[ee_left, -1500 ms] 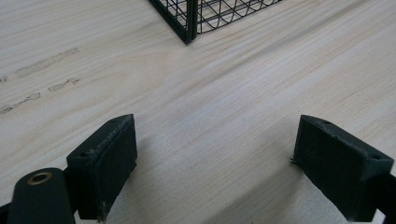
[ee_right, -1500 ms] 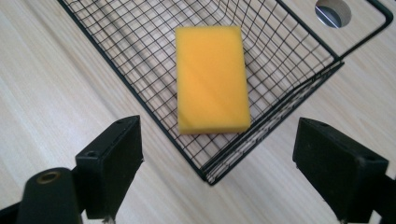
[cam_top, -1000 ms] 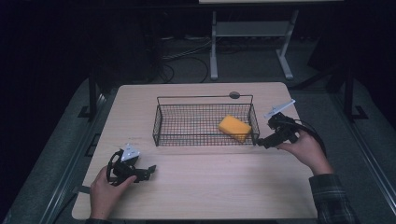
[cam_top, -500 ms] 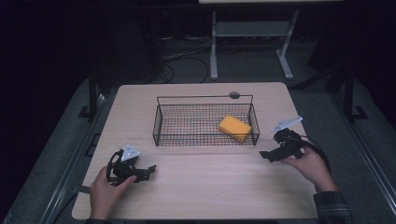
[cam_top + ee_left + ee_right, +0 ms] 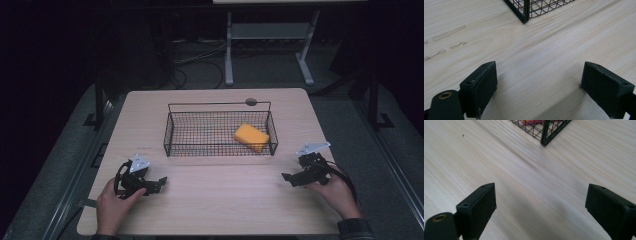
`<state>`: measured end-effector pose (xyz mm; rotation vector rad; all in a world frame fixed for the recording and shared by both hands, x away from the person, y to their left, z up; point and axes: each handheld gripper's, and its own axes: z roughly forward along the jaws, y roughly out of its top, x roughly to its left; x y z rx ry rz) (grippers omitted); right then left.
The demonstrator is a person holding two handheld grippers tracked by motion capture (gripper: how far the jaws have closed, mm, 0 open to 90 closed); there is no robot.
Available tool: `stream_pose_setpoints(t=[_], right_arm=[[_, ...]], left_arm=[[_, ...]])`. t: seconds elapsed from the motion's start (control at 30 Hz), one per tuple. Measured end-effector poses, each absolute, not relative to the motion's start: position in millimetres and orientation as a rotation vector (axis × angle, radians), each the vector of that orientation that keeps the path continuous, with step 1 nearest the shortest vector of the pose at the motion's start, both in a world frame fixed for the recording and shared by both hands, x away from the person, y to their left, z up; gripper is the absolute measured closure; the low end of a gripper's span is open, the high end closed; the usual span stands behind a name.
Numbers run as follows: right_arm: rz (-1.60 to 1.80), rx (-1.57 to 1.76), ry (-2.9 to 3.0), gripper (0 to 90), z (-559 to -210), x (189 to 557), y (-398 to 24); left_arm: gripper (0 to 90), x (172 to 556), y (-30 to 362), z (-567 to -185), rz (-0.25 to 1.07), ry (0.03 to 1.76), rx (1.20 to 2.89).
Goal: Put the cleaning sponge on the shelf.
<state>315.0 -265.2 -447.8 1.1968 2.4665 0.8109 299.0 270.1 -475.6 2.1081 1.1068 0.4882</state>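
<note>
A black wire basket (image 5: 172,135) stands at the middle of the wooden table (image 5: 210,200). An orange sponge (image 5: 251,136) lies tilted inside it, at its right end. My left gripper (image 5: 159,183) rests low over the table near the front left, open, nothing between its jaws. In the left gripper view the left gripper (image 5: 537,87) faces the basket's corner (image 5: 525,13). My right gripper (image 5: 289,179) sits near the front right, open and empty. In the right gripper view the right gripper (image 5: 540,207) points at the basket's corner (image 5: 545,135), with a bit of orange sponge (image 5: 531,122) behind the wire.
A small dark round disc (image 5: 251,102) lies near the table's far edge behind the basket. A metal stand (image 5: 265,45) and cables are on the dark floor beyond the table. Bare tabletop lies between the two grippers.
My right gripper has drawn back from beside the basket's right end toward the front right of the table. The sponge stays in the basket. The left gripper has not moved.
</note>
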Motion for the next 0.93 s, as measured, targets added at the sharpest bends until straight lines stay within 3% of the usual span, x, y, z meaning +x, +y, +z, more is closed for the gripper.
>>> stream_pose_setpoints(t=[0.93], right_arm=[[0.954, 1.253, 2.336, 1.8, -482, 288, -291]], left_arm=[[12.5, 299, 270, -475, 0.489, 1.105, 2.112]])
